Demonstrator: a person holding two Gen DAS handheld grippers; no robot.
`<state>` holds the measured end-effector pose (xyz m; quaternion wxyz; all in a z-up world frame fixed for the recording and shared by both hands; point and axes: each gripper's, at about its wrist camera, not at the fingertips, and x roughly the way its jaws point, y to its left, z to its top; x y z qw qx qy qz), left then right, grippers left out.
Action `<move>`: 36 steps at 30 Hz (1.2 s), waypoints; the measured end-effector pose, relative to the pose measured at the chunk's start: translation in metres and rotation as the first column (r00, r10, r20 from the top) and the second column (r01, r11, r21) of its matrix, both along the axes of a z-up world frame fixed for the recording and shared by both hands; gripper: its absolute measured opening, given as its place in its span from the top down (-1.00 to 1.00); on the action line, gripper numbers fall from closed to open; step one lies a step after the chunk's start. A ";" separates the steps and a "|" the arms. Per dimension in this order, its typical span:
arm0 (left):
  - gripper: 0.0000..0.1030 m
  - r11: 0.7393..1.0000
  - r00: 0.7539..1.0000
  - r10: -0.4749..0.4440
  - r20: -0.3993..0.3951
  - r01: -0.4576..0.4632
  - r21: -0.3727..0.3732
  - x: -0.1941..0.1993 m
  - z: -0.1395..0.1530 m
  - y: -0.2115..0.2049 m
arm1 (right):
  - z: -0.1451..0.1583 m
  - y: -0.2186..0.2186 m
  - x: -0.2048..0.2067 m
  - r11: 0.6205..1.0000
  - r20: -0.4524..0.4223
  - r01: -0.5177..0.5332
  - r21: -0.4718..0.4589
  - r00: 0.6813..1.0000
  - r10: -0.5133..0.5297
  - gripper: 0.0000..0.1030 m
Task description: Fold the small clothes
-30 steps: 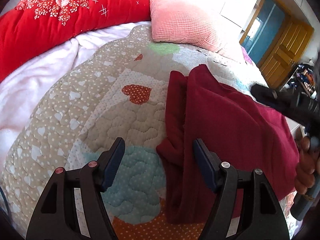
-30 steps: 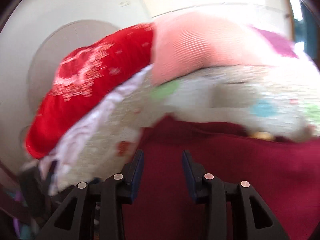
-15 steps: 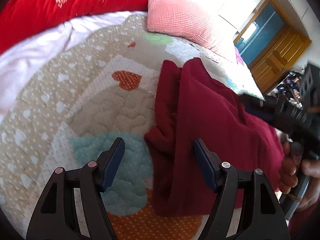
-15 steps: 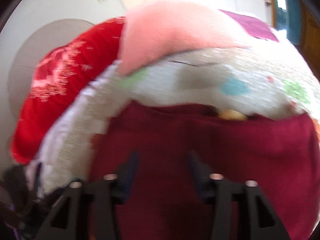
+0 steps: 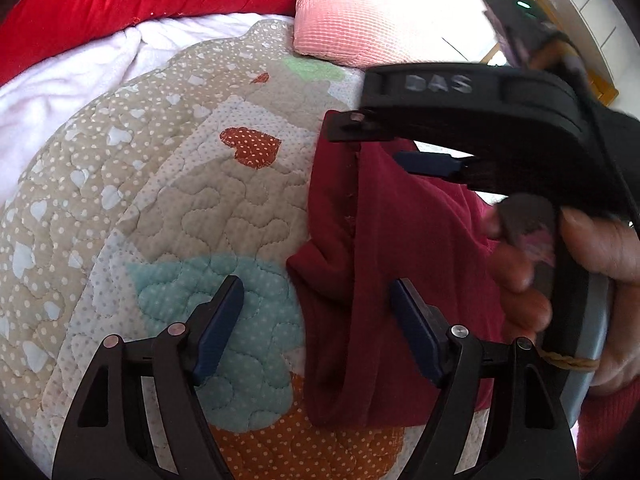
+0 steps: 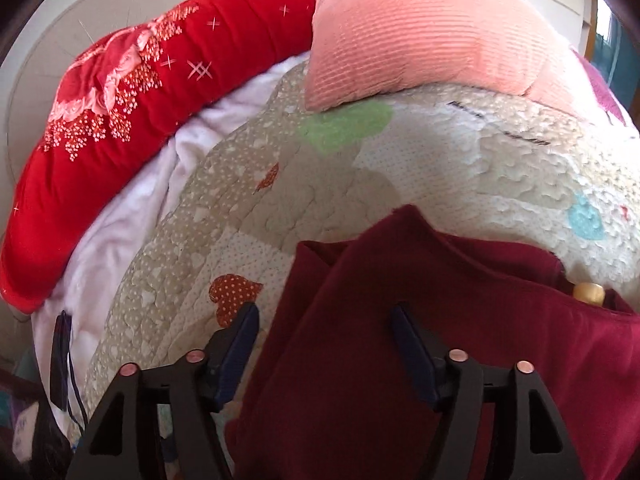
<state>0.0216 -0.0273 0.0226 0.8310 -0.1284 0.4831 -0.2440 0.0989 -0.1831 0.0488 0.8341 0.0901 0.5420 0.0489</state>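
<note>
A dark red garment [image 5: 384, 248] lies on the patchwork quilt [image 5: 160, 200], partly folded, with a bunched fold along its left edge. My left gripper [image 5: 316, 316] is open, its jaws straddling that near left edge just above the cloth. My right gripper [image 6: 324, 336] is open over the garment [image 6: 420, 340] near its far left corner. The right gripper also shows in the left wrist view [image 5: 400, 146], held by a hand above the garment's far end. The garment's right part is hidden behind that hand.
A red floral duvet [image 6: 120, 112] and a pink pillow [image 6: 420, 32] lie at the head of the bed. A white sheet [image 5: 60, 80] borders the quilt on the left. A small yellowish object [image 6: 588, 292] peeks out at the garment's far right edge.
My right gripper has opened wider and swung left across the garment to its far left corner. My left gripper stayed open and shifted slightly over the near left edge.
</note>
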 end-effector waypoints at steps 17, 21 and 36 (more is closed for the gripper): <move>-0.58 1.000 0.999 0.000 0.035 0.000 0.005 -0.005 0.000 -0.001 | 0.002 0.008 0.000 0.978 0.027 -0.143 -0.150 0.989 0.149 0.50; -0.67 1.000 0.997 -0.009 0.074 0.009 0.003 -0.010 0.003 -0.009 | 0.028 -0.015 -0.012 0.995 0.105 -0.101 -0.004 0.989 0.101 0.55; 0.66 0.981 0.960 -0.176 0.217 0.189 -0.038 -0.051 0.047 -0.044 | 0.062 -0.060 -0.059 0.989 0.226 -0.042 0.142 0.974 0.009 0.60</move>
